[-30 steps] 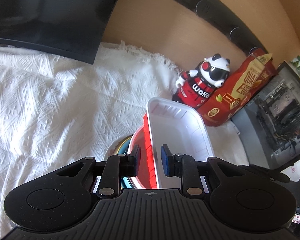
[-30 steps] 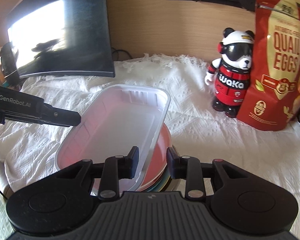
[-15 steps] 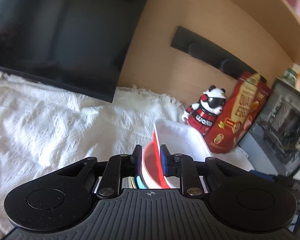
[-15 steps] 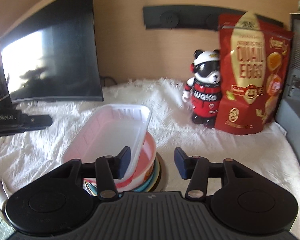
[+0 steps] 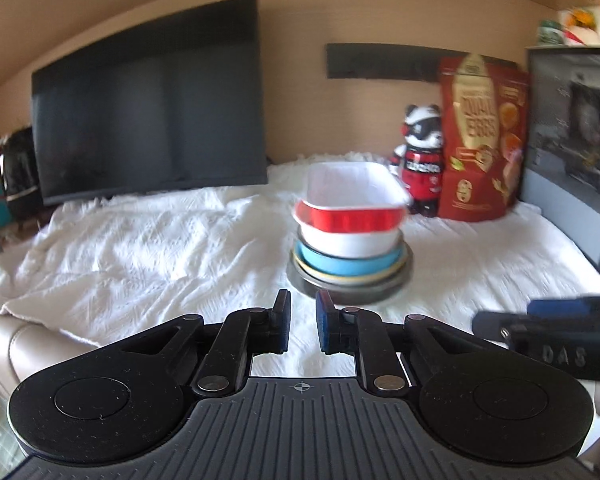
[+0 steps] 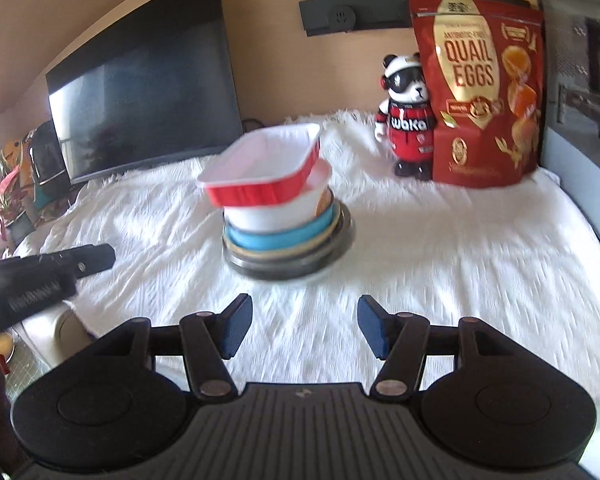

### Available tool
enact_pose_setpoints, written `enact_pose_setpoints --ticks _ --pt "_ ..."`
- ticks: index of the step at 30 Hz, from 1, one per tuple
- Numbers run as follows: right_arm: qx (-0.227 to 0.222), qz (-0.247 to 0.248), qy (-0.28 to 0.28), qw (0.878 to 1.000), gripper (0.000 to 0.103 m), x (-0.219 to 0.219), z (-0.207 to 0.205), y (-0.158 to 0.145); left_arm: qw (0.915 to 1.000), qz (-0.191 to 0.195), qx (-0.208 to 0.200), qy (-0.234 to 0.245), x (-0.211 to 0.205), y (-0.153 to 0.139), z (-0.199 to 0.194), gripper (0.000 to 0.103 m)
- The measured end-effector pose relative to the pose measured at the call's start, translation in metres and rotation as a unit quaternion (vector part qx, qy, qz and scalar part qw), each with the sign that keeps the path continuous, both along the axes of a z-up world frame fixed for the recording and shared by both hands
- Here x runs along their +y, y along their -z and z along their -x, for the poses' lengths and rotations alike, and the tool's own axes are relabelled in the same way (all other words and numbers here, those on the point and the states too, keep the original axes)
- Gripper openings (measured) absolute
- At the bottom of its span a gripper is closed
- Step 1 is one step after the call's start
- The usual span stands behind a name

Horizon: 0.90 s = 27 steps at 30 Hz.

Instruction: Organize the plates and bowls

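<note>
A stack of dishes stands on the white cloth (image 5: 140, 248). A red-sided white tray (image 5: 352, 196) lies on top, slightly askew, over a white bowl (image 5: 348, 240), a blue bowl (image 5: 340, 266) and a dark plate (image 5: 348, 286). My left gripper (image 5: 302, 304) hangs in front of the stack, clear of it, its jaws closing to a narrow gap with nothing between them. In the right wrist view the tray (image 6: 260, 168) and stack sit ahead of my right gripper (image 6: 305, 314), whose jaws are opening and hold nothing. Each gripper's fingers (image 6: 80, 260) show at the edge of the other's view.
A dark monitor (image 5: 152, 112) leans at the back left. A panda figure (image 6: 406, 120) and a red quail-egg bag (image 6: 480, 92) stand at the back right, beside a computer case (image 5: 572, 140). The cloth's front left edge drops off near a potted plant (image 6: 0, 200).
Both grippers have pulled back from the stack. The right gripper let go of the tray's rim and opened; the left gripper narrowed. The tilted tray now rests on the stack.
</note>
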State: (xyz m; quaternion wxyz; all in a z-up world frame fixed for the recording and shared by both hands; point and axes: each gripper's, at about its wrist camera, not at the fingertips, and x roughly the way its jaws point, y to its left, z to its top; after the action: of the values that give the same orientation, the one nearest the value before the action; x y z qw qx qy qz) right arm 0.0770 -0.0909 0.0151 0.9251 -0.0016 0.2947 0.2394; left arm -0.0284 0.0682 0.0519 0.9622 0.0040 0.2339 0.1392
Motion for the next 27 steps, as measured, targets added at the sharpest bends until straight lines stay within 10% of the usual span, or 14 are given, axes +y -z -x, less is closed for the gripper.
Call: enact_pose_setpoints --ticks 5,27 --pt "-0.001 0.009 0.005 1.000 0.059 -0.008 0.033 -0.003 0.9961 0.065 0.026 0.053 -0.011 0.002 0.014 0.017" --pt "-0.016 0.021 -0.008 1.000 0.059 -0.009 0.066 -0.011 0.9967 0.063 0.021 0.046 -0.021 -0.006 0.040 0.017"
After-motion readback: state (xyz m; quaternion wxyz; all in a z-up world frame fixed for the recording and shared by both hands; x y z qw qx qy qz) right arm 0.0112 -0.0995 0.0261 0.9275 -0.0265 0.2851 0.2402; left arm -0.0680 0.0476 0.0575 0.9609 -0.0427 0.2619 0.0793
